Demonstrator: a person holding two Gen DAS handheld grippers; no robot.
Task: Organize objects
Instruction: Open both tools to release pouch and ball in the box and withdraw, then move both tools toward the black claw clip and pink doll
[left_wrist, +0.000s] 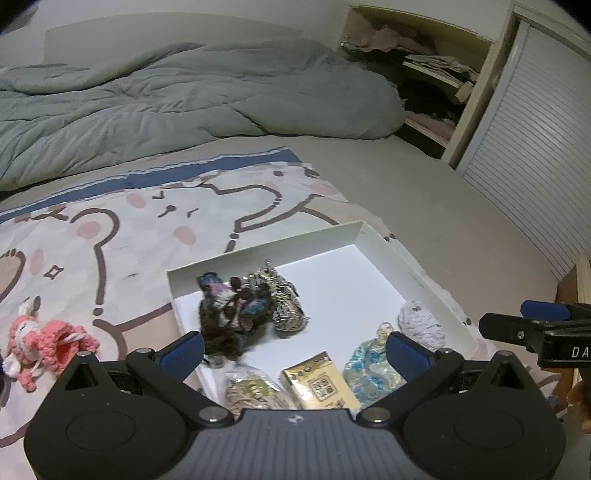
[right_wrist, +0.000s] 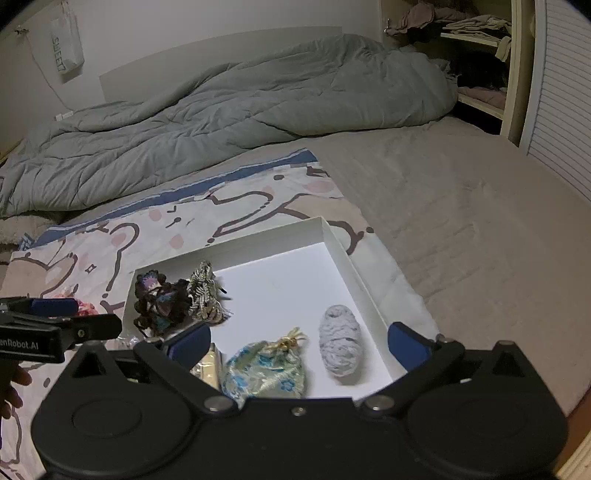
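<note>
Bed: grey quilt (right_wrist: 229, 110) bunched at the far side; cartoon-print sheet (left_wrist: 122, 236) spread in front of it.
White box (left_wrist: 402, 266): shallow and open-topped, lying on the sheet.
Dark crochet bundle (left_wrist: 229, 314): far-left corner of the box, touching the gold-striped pouch (left_wrist: 286, 299) beside it.
Grey yarn ball (right_wrist: 340, 345): right side of the box, near the wall.
Blue floral pouch (right_wrist: 266, 373): near edge, just left of the yarn.
Gold packet (left_wrist: 319, 384): near edge, between the blue pouch and a beaded bundle (left_wrist: 251, 393).
Pink crochet doll (left_wrist: 40, 339): on the sheet, well left of the box.
Left gripper (left_wrist: 295, 350): fingers spread wide over the box's near edge — holding nothing.
Right gripper (right_wrist: 299, 343): fingers spread wide above the pouch and yarn — holding nothing.
</note>
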